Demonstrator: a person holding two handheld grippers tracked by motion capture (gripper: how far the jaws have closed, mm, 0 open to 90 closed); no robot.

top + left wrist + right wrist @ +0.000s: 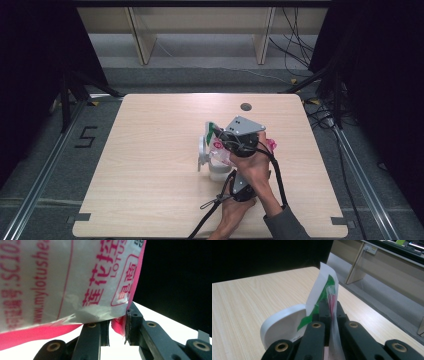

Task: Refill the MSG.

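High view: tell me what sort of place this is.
Probably a lab bay set up for recording. A bare wooden table stands between floor rails, black curtains hang on both sides, loose cables trail over the floor, and a number 5 marks the floor.

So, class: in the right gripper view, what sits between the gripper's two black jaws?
In the right gripper view, the right gripper pinches the edge of a clear plastic bag with pink print.
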